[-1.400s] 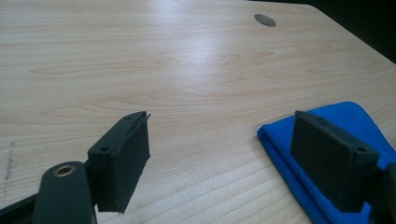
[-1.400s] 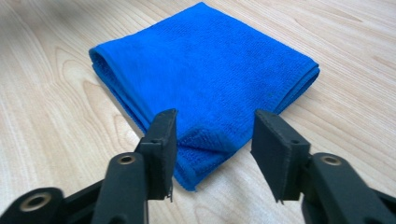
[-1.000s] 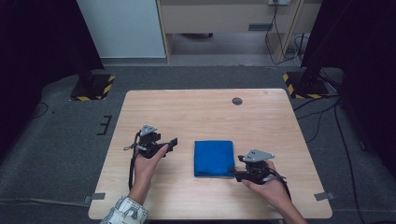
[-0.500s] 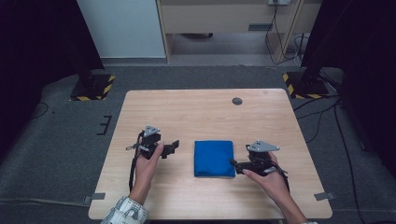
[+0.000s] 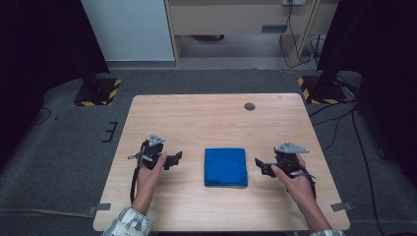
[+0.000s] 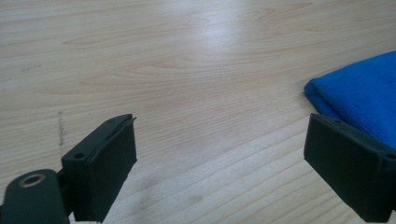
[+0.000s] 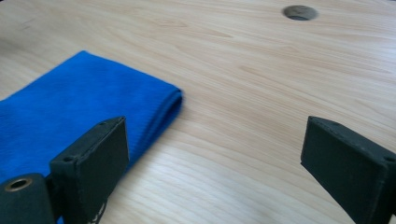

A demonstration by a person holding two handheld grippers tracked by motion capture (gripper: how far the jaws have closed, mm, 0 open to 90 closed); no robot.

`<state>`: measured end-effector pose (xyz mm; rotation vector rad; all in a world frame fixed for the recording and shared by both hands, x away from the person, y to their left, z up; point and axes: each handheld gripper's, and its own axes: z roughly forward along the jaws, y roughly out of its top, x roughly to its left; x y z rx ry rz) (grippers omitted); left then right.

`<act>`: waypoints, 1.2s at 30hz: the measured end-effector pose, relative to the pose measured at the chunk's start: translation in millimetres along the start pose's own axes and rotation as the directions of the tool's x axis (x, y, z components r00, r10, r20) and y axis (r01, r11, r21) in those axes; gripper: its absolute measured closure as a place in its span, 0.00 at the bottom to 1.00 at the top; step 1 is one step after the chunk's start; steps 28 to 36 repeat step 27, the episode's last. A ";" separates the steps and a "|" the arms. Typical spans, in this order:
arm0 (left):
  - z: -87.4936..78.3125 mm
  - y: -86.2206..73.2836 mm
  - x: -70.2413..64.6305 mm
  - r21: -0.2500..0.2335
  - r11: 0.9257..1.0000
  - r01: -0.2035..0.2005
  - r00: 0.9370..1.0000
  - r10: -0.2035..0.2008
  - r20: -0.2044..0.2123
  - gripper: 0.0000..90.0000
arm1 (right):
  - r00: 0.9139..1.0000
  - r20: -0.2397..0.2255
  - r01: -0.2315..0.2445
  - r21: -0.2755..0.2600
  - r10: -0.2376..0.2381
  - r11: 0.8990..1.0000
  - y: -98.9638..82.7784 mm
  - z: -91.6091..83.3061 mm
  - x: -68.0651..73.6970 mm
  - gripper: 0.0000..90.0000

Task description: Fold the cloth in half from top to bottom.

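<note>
Left gripper point(image 5: 173, 160): held in the person's left hand point(image 5: 147, 174) over the left half of the wooden table point(image 5: 196, 118), jaws pointing right toward the cloth. Grey three-cornered plate on top; black cable trailing down beside the forearm. In the left gripper view point(image 6: 219, 172) the two black jaws stand wide apart with bare tabletop between them, released and holding nothing. The cloth's near corner point(image 6: 359, 98) shows just beyond the right-hand jaw; whether they touch cannot be told.

Folded blue cloth point(image 5: 225, 166): roughly square, lying flat on the table between the two grippers, slightly toward the person's edge, apart from both in the high view. Rounded folded edge visible in the right gripper view point(image 7: 84, 107).

Right gripper point(image 5: 260, 166): held in the person's right hand point(image 5: 295, 182) over the right half of the table, jaws pointing left toward the cloth. Grey plate on top. In the right gripper view point(image 7: 215, 163) the jaws are spread wide, released and empty; the left-hand jaw sits in front of the cloth's edge, the right-hand jaw over bare wood.

Round dark cable hole point(image 5: 250, 106): in the tabletop near the far edge, right of centre, well apart from the cloth; also seen in the right gripper view point(image 7: 300, 12).
</note>
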<state>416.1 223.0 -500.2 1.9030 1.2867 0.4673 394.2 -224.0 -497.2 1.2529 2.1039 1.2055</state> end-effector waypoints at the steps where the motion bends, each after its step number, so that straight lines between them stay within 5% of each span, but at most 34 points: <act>1: 0.0 0.0 0.0 0.000 1.000 0.000 1.000 0.000 0.000 0.10 | 1.000 0.008 -0.008 0.003 0.008 1.000 -0.8 -0.7 -4.6 0.09; 4: 5.6 -4.1 4.5 0.043 0.998 -0.037 0.999 0.038 -0.017 0.10 | 0.999 0.037 -0.032 0.015 0.031 0.999 -4.2 -1.0 -18.2 0.10; 16: 24.7 -19.0 14.3 0.121 0.991 -0.056 0.997 0.062 -0.051 0.09 | 0.981 0.161 -0.130 0.157 0.104 0.979 -28.7 14.5 -59.2 0.09; 23: 29.3 -22.7 10.6 0.106 0.989 -0.099 0.992 0.106 -0.065 0.03 | 0.976 0.213 -0.087 0.178 0.048 0.980 -32.0 19.0 -58.5 0.08; 36: 29.8 -22.3 10.6 0.109 0.989 -0.101 0.992 0.108 -0.064 0.02 | 0.975 0.215 -0.091 0.177 0.052 0.980 -31.9 19.2 -58.3 0.08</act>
